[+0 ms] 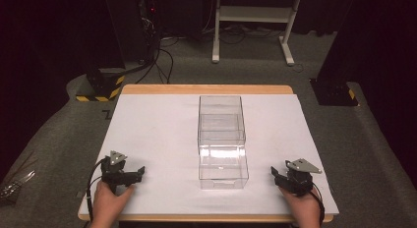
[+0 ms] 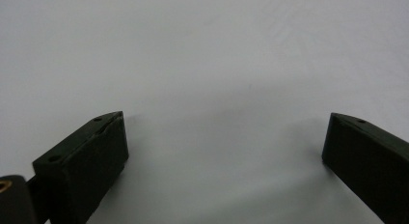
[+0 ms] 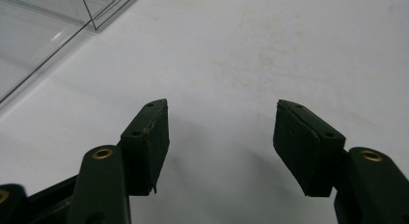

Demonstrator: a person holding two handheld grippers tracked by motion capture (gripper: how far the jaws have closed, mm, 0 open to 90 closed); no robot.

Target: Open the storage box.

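Clear box [image 1: 222, 142] stands mid-table [image 1: 147, 125] — between both grippers, well apart.

Dark room, grey carpet floor [image 1: 196, 71], light falls mostly on the table.
White-covered wooden table [image 1: 147, 134], wood strip showing at its far edge. Beyond the far edge: white metal stand frame [image 1: 253, 14], black cables [image 1: 164, 58] on the carpet. Yellow-black striped base [image 1: 105, 88] off the far-left corner, black base plate [image 1: 332, 93] off the far-right.

Both forearms run off the bottom edge of the high view. In the right gripper view, the clear box [image 3: 58, 21] is cropped at the top-left corner. Far-left floor clutter [image 1: 14, 181] is too dim to identify.
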